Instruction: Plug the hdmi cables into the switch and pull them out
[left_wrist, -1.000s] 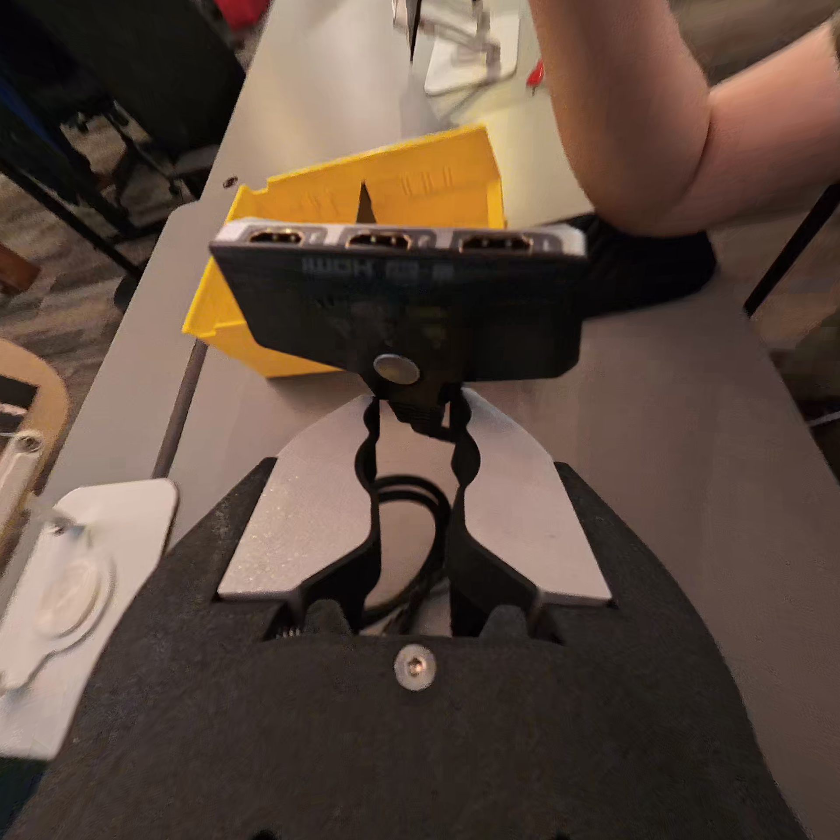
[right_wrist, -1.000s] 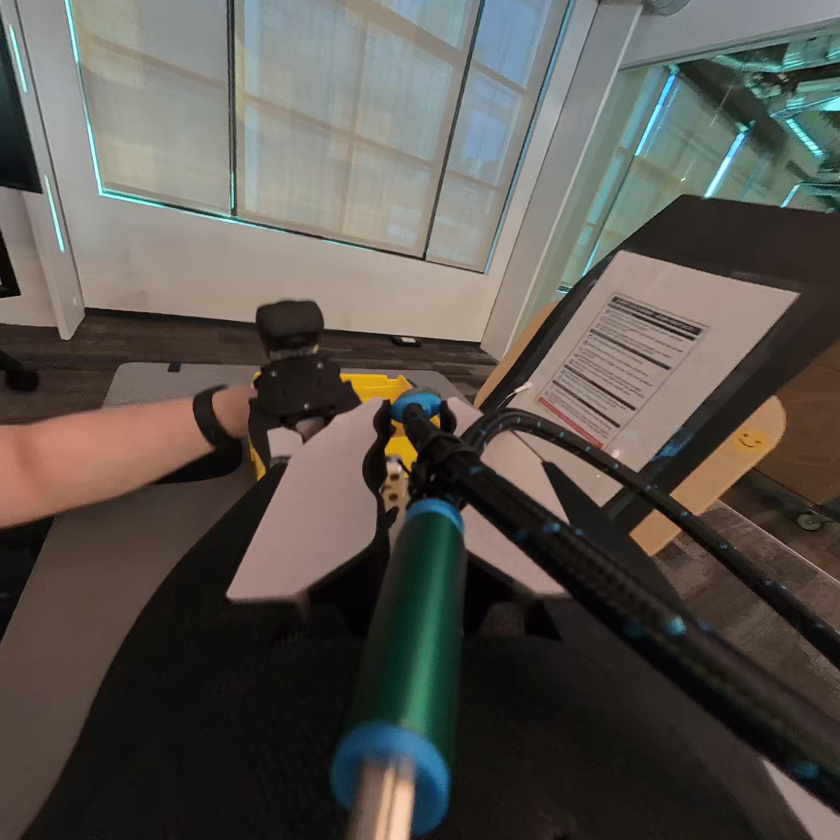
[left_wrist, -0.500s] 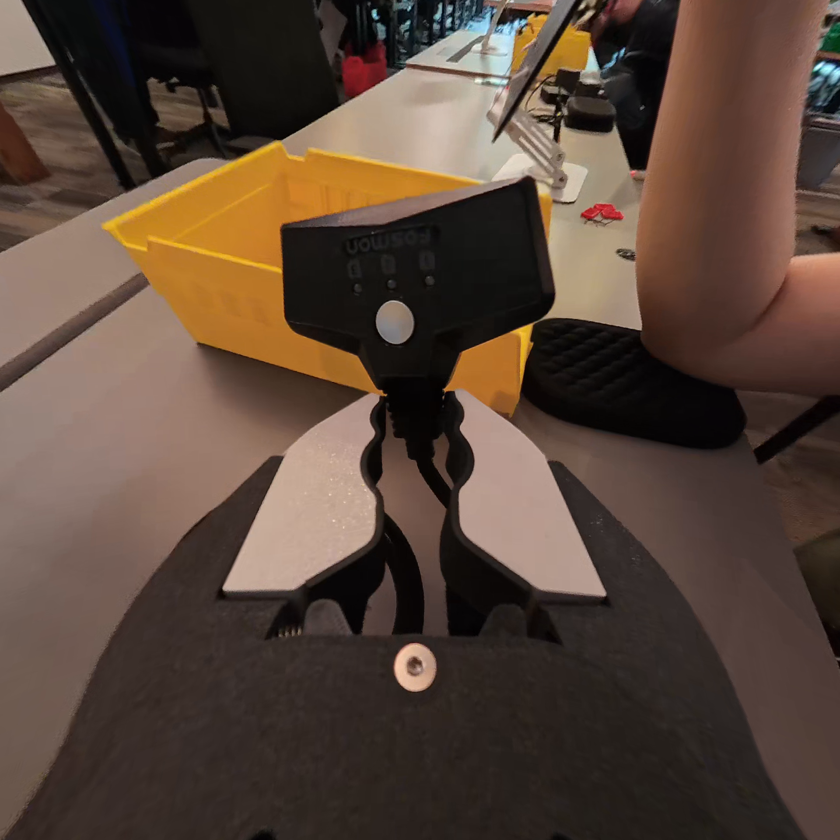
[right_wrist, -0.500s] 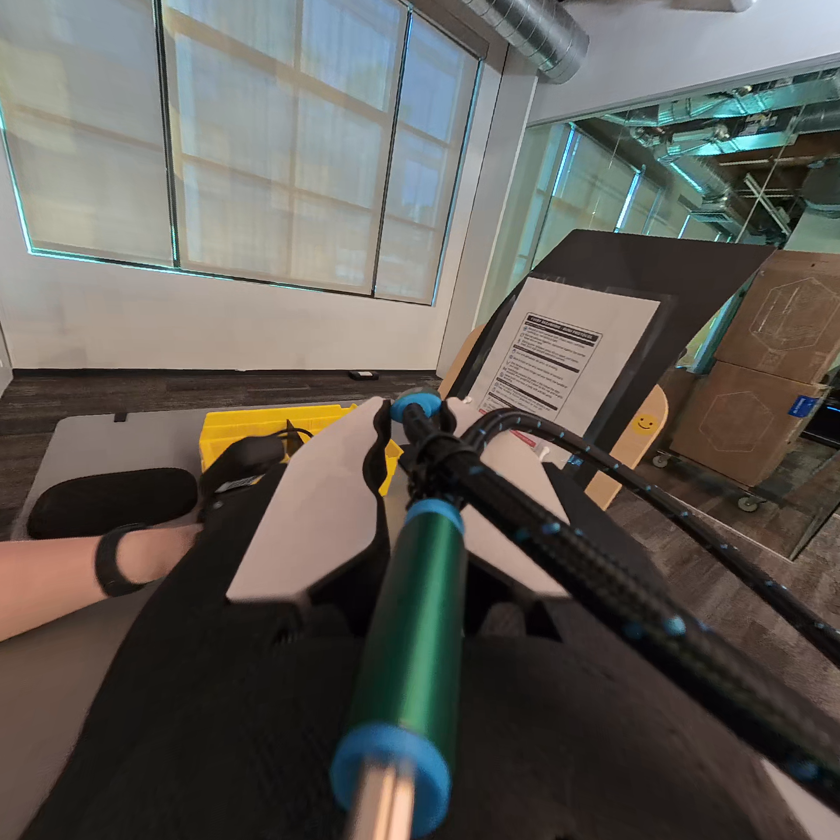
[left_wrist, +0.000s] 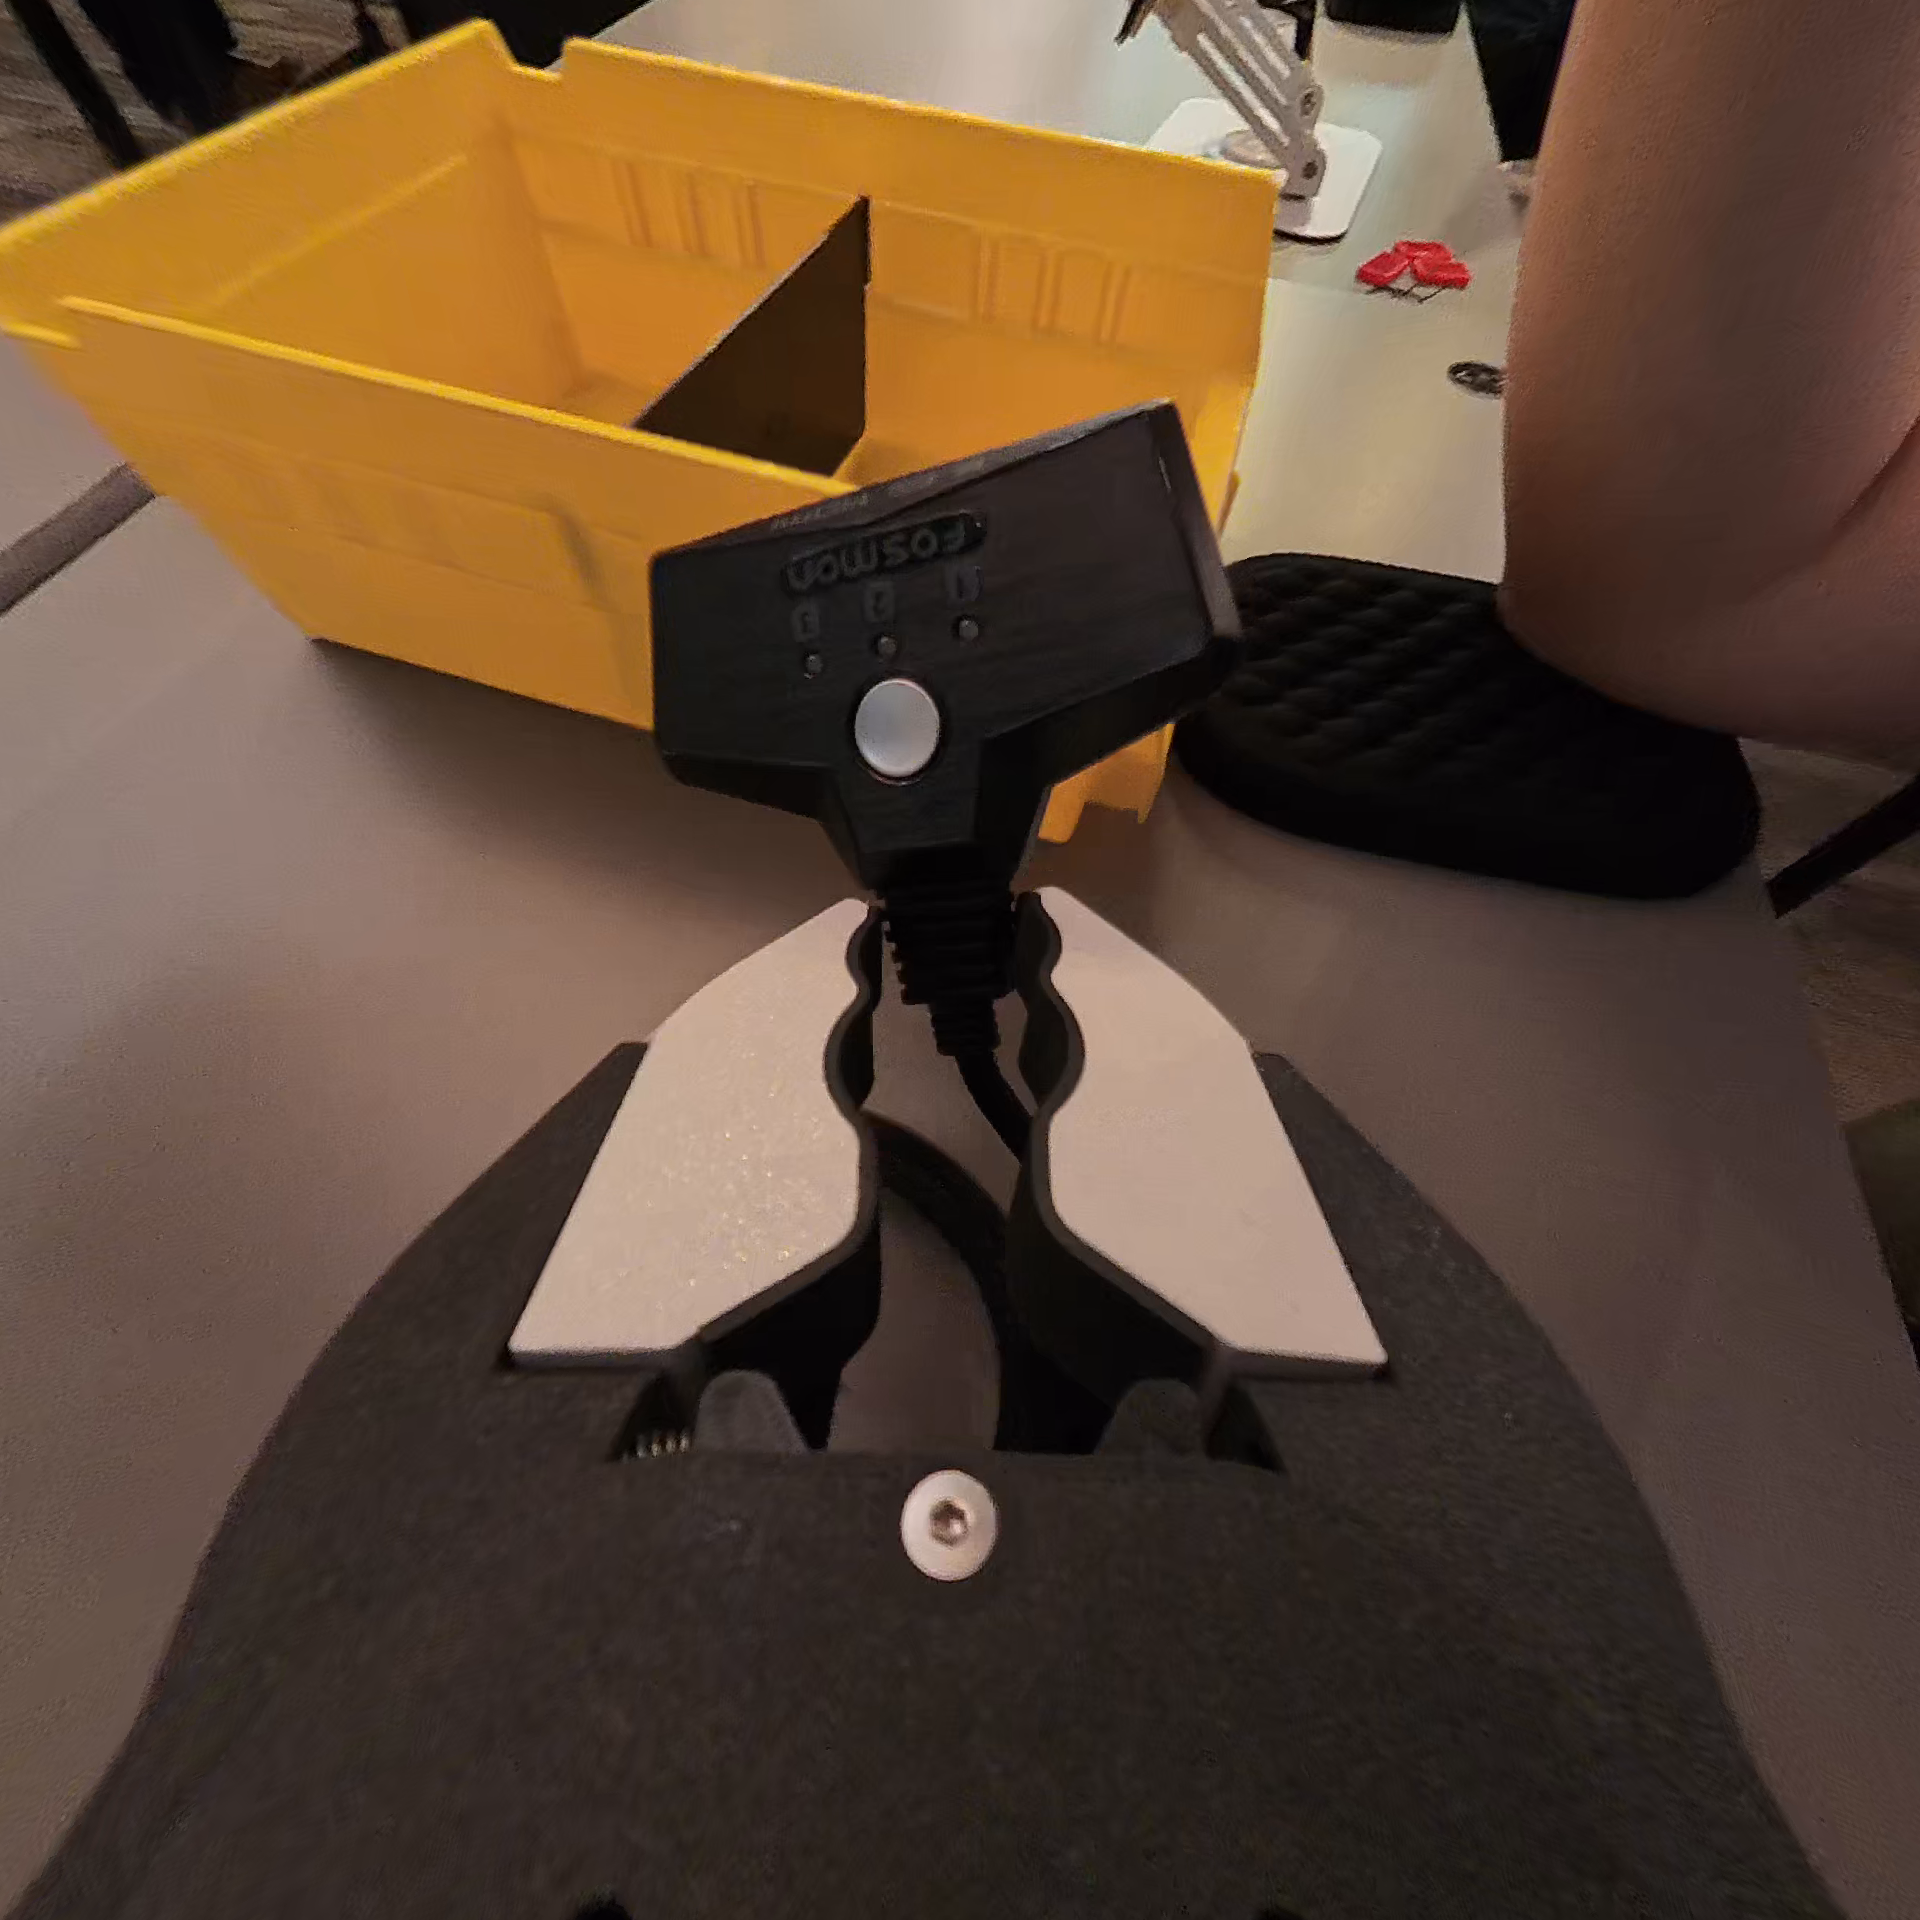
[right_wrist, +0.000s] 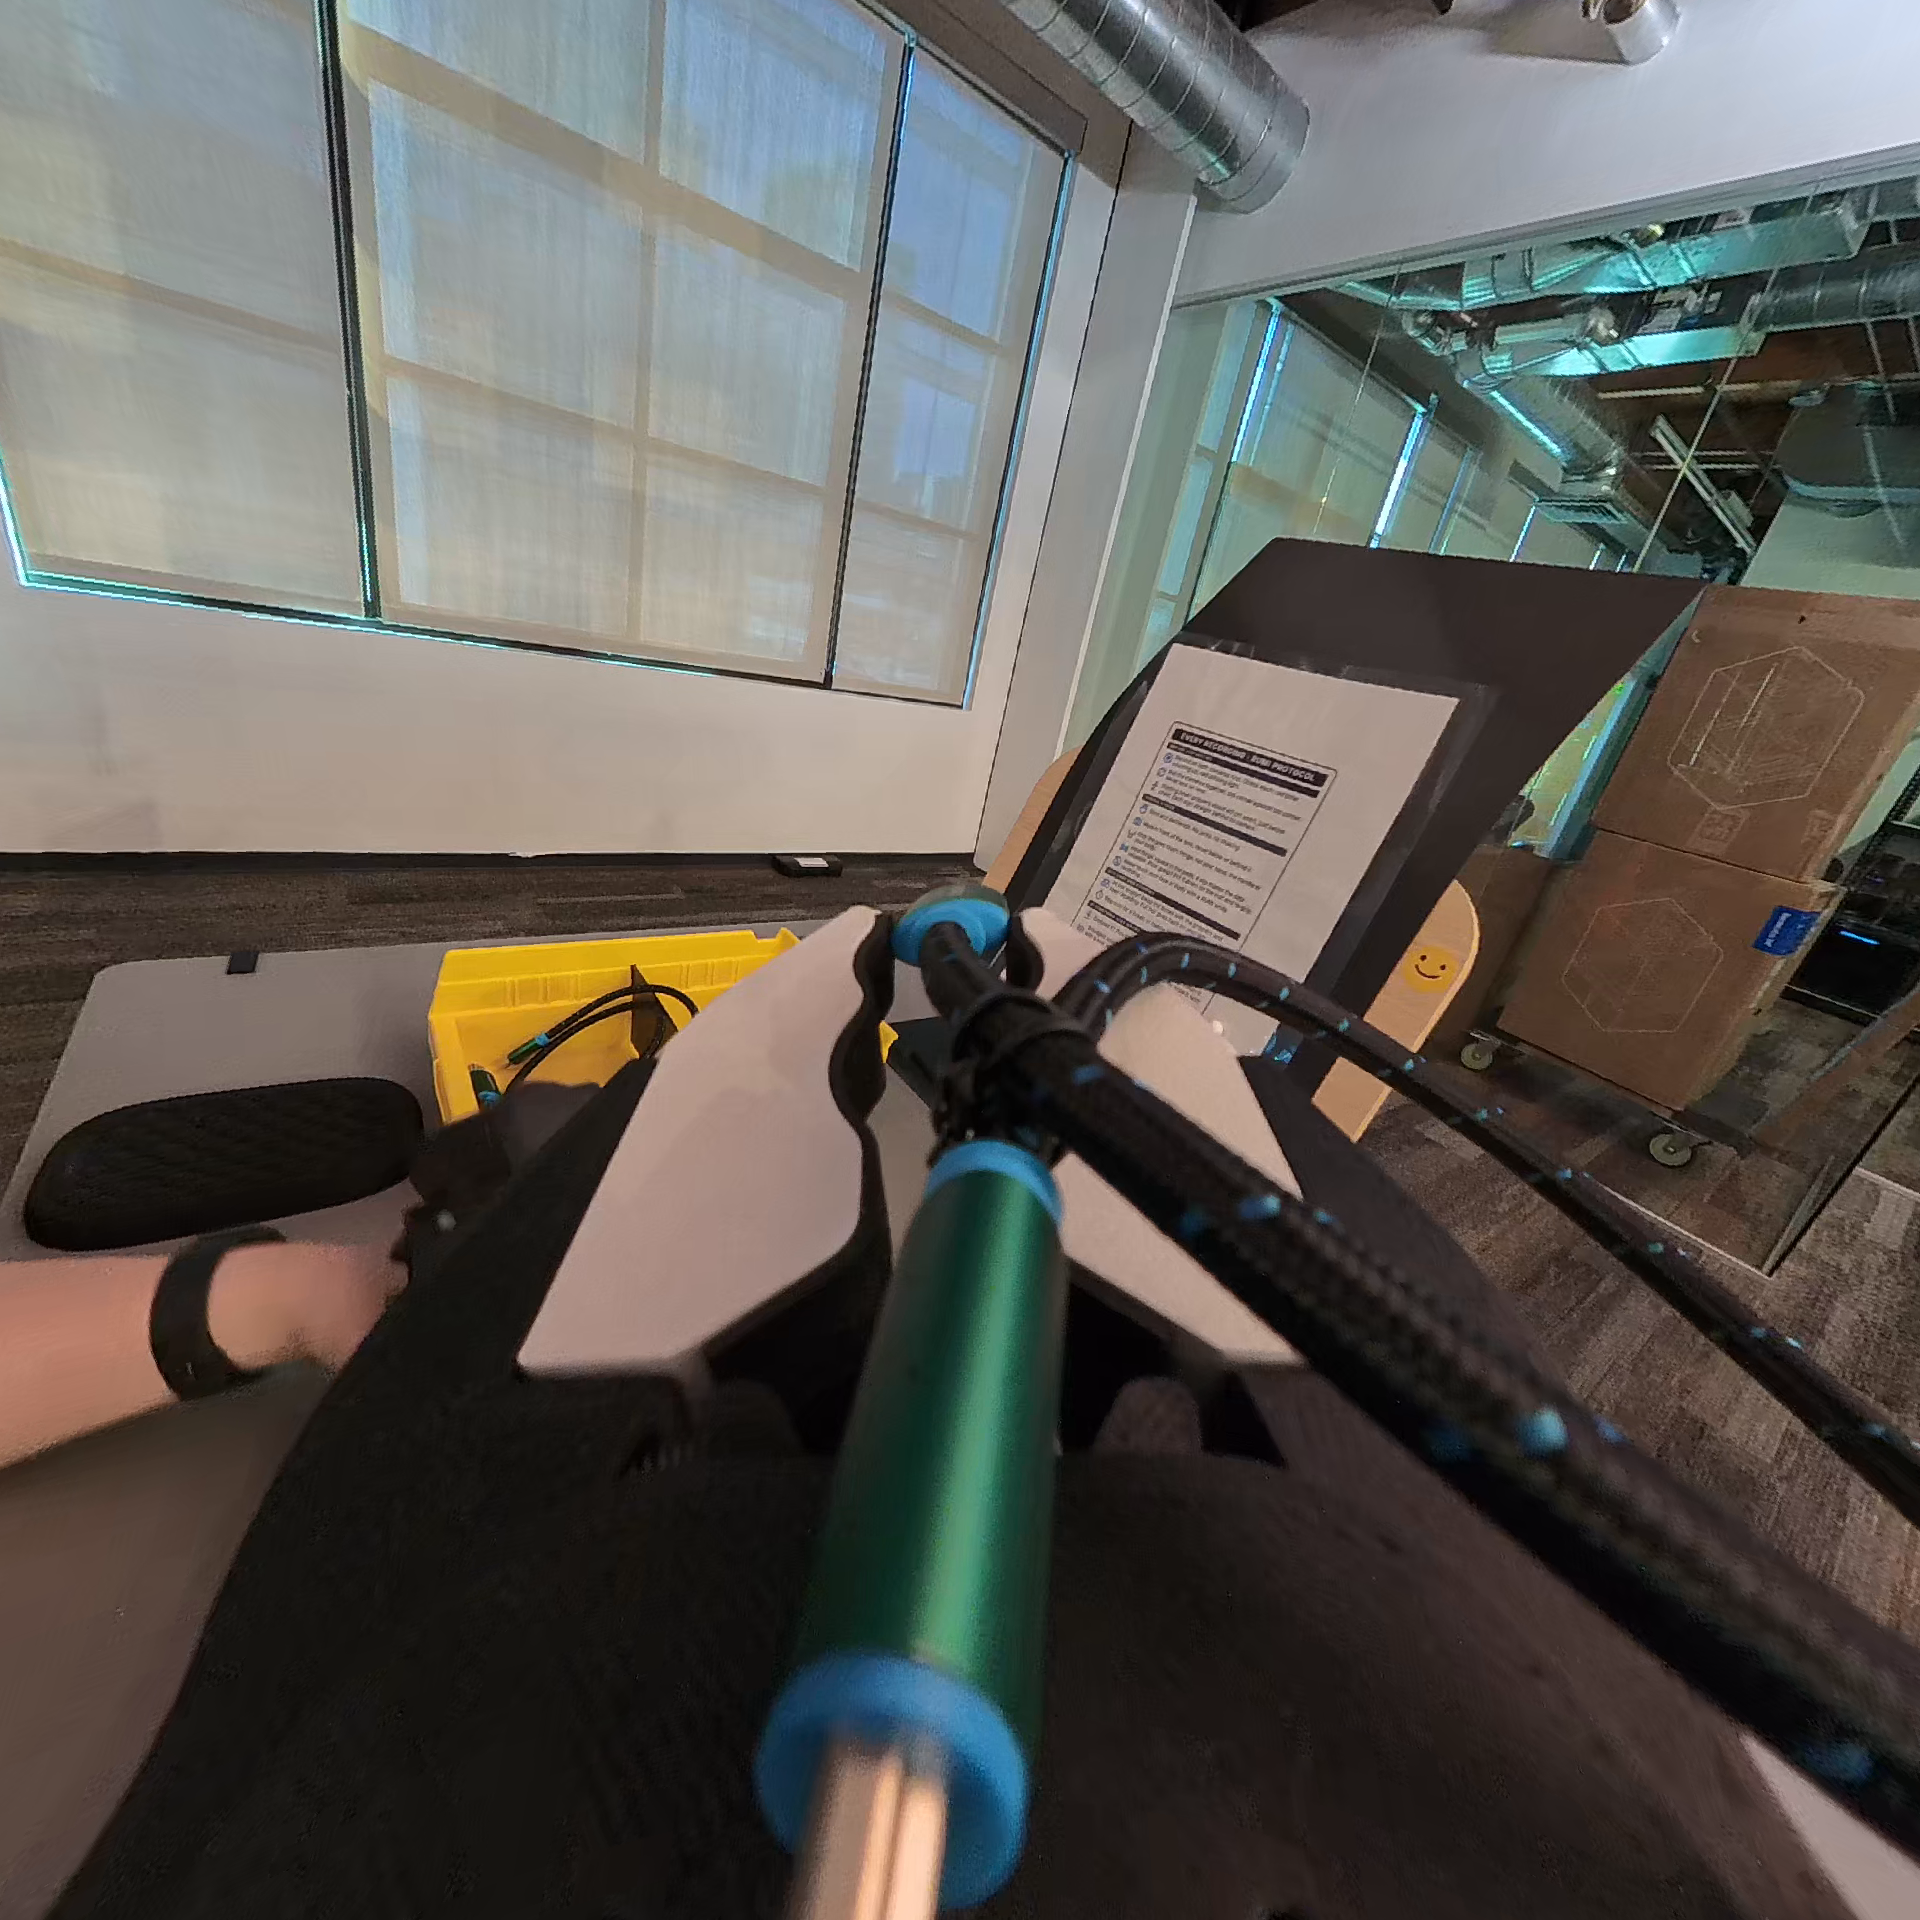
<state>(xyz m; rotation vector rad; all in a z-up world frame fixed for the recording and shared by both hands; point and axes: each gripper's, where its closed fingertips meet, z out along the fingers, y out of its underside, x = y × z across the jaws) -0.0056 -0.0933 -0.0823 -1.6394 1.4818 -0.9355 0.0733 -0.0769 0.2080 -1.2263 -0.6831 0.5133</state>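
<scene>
My left gripper is shut on the ribbed cable collar of the black HDMI switch. The switch stands tilted above the grey table, button side toward me, just in front of the yellow bin; its ports are hidden. My right gripper is shut on a bundled, braided black HDMI cable. Its green plug with blue rings points back toward the camera. Another cable lies in the yellow bin.
A black wrist pad lies right of the bin, with a person's arm above it. In the right wrist view, a hand with a black wristband is at the left. A dark board bearing a printed sheet stands behind, with cardboard boxes farther right.
The left gripper has tipped the switch from ports-up to button side facing me, and now holds it closer to the yellow bin. The right gripper has turned and still holds the cable.
</scene>
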